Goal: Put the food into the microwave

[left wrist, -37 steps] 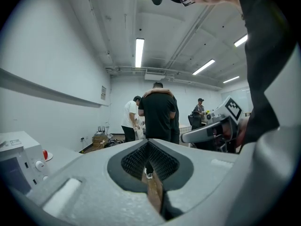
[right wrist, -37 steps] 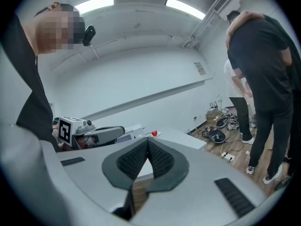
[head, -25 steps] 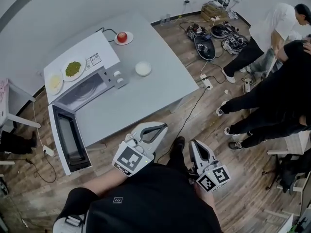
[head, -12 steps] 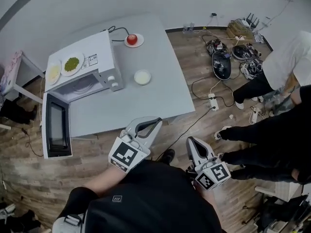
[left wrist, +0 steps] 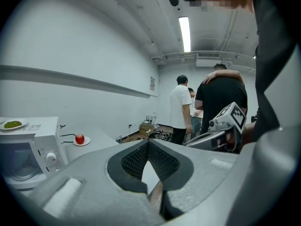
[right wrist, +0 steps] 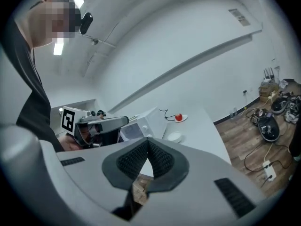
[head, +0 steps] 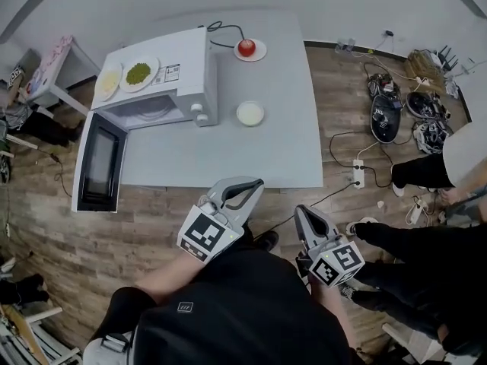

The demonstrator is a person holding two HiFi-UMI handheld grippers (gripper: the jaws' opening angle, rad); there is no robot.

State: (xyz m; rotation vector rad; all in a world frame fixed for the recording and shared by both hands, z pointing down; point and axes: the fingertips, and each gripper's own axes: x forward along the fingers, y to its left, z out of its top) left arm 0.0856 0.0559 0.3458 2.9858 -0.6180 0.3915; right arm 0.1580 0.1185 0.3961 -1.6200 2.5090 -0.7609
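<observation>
Both the left gripper (head: 253, 183) and right gripper (head: 300, 211), jaws together and empty, swing round to face the table (head: 266, 154) squarely, with the microwave (head: 163, 82) door open and the food untouched.

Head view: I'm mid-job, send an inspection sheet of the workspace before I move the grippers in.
Surface: grey table, microwave at its left end.
Job's things: microwave, door open; green food plate and yellow food plate on its top; apple on a saucer and white bowl on the table.
Clutter: shoes and gear on the floor.
Grippers: left gripper and right gripper, jaws shut, empty, short of the table.
Cables: cord behind the microwave; power strip with floor leads.
Surroundings: people at right.
</observation>
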